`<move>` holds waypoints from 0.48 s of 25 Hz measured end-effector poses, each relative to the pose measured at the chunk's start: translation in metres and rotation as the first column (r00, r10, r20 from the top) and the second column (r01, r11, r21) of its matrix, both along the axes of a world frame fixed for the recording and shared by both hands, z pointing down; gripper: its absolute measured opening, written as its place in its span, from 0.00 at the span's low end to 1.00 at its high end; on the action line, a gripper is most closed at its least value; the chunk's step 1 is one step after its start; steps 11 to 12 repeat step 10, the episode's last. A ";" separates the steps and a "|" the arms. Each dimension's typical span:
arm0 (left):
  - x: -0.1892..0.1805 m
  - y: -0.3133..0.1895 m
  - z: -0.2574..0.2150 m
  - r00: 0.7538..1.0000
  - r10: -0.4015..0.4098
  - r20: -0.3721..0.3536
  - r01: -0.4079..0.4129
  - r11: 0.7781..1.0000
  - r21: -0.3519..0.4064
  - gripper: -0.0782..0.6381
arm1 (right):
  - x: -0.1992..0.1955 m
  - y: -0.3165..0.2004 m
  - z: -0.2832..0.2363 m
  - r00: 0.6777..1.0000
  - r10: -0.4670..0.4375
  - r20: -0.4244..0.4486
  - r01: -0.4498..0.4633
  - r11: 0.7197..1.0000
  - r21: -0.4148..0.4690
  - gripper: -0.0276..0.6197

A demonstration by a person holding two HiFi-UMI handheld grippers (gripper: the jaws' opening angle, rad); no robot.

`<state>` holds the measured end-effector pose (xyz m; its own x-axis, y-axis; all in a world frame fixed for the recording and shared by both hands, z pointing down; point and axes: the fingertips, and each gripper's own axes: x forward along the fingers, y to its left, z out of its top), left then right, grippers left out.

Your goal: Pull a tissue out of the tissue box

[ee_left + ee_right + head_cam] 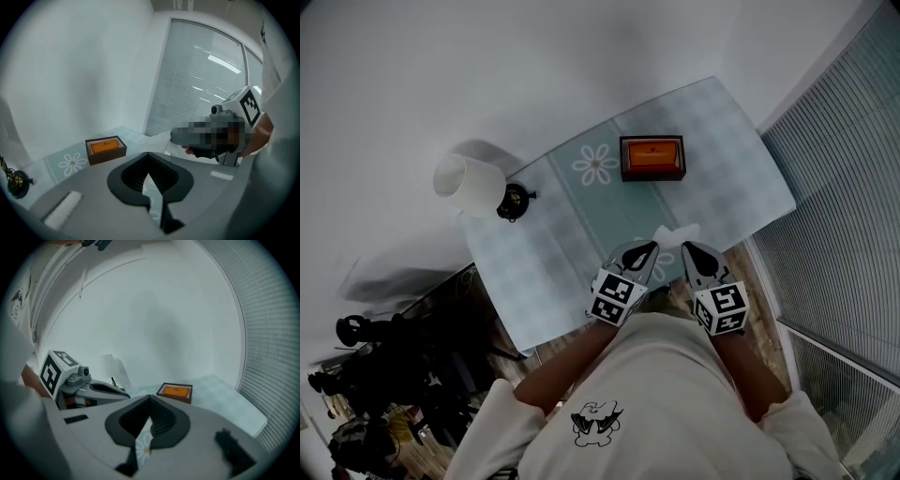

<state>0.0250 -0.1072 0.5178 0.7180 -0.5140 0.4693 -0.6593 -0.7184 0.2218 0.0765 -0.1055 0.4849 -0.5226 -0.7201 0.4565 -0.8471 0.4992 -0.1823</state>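
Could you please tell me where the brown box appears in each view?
Head view: brown box, upper centre.
Left gripper view: left of centre.
Right gripper view: just right of centre.
Shared landmark: the window blinds, right of it everywhere.

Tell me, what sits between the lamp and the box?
Only a daisy printed on the cloth. Otherwise the stretch from lamp to box is bare, as the head view shows.
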 end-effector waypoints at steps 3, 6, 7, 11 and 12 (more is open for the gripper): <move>-0.003 0.002 0.005 1.000 0.003 0.008 -0.003 1.000 -0.016 0.12 | -0.001 0.001 0.000 1.000 0.006 0.000 -0.006 1.000 -0.005 0.06; -0.004 0.001 0.007 1.000 -0.001 0.004 0.001 0.999 -0.033 0.12 | -0.002 0.001 -0.001 1.000 0.004 -0.004 -0.004 1.000 -0.007 0.06; -0.004 0.000 0.007 1.000 0.001 0.004 -0.001 0.999 -0.033 0.12 | -0.002 0.001 -0.001 1.000 0.002 -0.005 -0.002 1.000 -0.006 0.06; -0.002 -0.001 0.009 1.000 0.012 0.010 -0.012 1.000 -0.029 0.12 | -0.001 -0.001 0.000 1.000 0.002 -0.008 -0.002 1.000 -0.002 0.06; -0.002 -0.001 0.009 1.000 0.012 0.010 -0.012 1.000 -0.029 0.12 | -0.001 -0.001 0.000 1.000 0.002 -0.008 -0.002 1.000 -0.002 0.06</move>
